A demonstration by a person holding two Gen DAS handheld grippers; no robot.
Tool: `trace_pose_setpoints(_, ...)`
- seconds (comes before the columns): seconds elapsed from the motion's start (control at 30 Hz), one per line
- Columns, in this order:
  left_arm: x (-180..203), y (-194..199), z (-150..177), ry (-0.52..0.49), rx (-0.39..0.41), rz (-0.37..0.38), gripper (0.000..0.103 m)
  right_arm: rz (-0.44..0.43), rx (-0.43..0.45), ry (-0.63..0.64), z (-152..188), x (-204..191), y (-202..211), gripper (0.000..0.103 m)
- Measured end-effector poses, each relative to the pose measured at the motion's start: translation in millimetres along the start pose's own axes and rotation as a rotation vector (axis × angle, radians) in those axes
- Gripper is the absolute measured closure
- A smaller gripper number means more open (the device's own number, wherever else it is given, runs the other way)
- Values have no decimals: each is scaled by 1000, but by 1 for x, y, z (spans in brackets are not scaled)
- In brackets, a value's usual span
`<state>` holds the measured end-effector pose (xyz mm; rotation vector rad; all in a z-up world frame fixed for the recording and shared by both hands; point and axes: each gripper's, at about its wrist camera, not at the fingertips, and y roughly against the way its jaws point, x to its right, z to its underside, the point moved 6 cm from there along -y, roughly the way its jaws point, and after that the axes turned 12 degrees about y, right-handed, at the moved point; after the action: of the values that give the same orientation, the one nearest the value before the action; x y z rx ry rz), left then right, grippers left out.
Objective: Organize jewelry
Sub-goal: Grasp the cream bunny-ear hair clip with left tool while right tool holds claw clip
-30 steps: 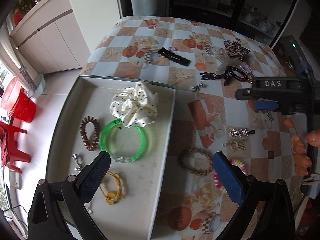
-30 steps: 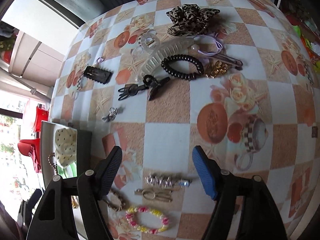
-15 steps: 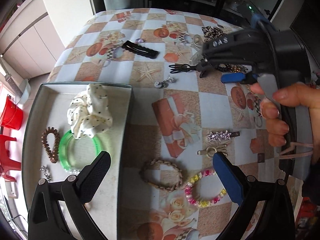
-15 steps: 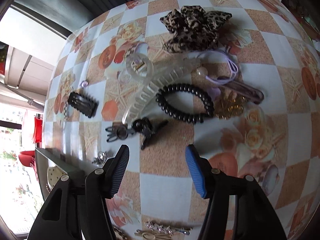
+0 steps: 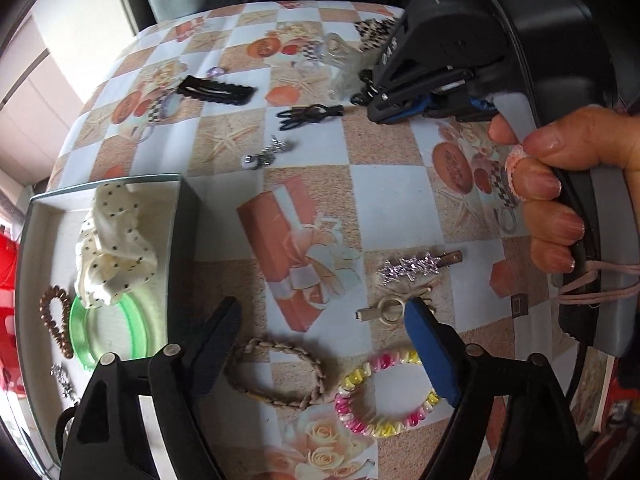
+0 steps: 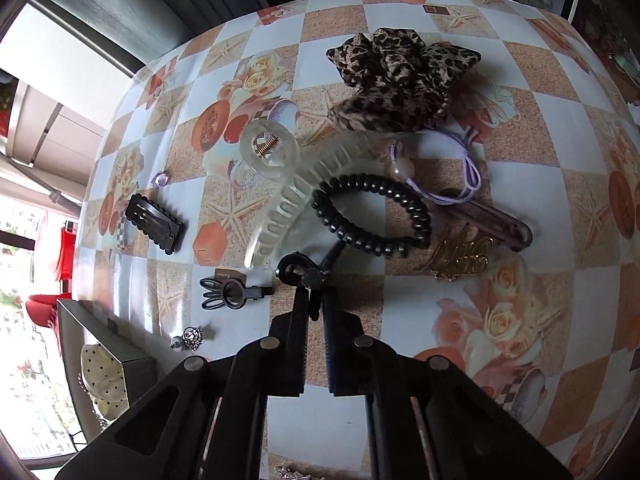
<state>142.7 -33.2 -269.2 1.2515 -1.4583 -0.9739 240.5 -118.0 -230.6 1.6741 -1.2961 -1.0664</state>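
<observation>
My right gripper (image 6: 317, 300) is shut on a small black claw clip (image 6: 306, 270) lying on the tablecloth, just below a black spiral hair tie (image 6: 372, 216) and a clear claw clip (image 6: 292, 196). In the left wrist view the right gripper (image 5: 372, 102) reaches down at the far side. My left gripper (image 5: 320, 344) is open and empty above a braided bracelet (image 5: 280, 376) and a pink-yellow spiral tie (image 5: 384, 396). The grey tray (image 5: 180, 240) at left holds a white dotted scrunchie (image 5: 112, 248), a green bangle (image 5: 108, 332) and a brown tie (image 5: 56, 320).
Loose on the table: a leopard scrunchie (image 6: 396, 84), a black snap clip (image 6: 156, 224), a black bow clip (image 6: 232, 292), a gold clip (image 6: 460, 256), a purple barrette (image 6: 496, 224), a star clip (image 5: 412, 266), a ring clip (image 5: 392, 308), a silver earring (image 5: 268, 154).
My right gripper moved forward and down and closed on the small black claw clip. My left gripper moved right and lower, away from the tray, over the bracelets.
</observation>
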Motion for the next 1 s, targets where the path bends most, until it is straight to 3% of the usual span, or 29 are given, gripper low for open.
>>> trace_pose_setpoints(0.07, 7, -5, 1, -30, -7, 13, 19, -2, 1, 6, 3, 3, 2, 97)
trace_pose_setpoints(0.1, 11, -7, 1, -49, -11, 19, 28, 0, 0, 7, 4, 5, 2, 97)
trace_pose_setpoints(0.17, 18, -13, 3, -81, -32, 27, 32, -2, -1, 2, 7, 9, 4, 97)
trace_pose_setpoints(0.4, 32, -22, 8, -152, -43, 45, 32, -17, -9, -22, 26, 23, 13, 97)
trace_pose_setpoints(0.7, 54, -29, 18, -336, -37, 30, 32, -43, -19, -45, 51, 35, 25, 97)
trace_pose_setpoints(0.83, 61, -29, 18, -356, -32, 42, 46, -53, -17, -54, 59, 38, 32, 97)
trace_pose_setpoints(0.9, 61, -26, 17, -364, -29, 46, 67, -58, -15, -59, 64, 39, 36, 97)
trace_pose_setpoints(0.97, 63, -22, 17, -358, -32, 51, 81, -62, -13, -63, 69, 40, 40, 97)
trace_pose_setpoints(1.0, 63, -21, 16, -349, -35, 58, 81, -64, -13, -65, 71, 41, 42, 97)
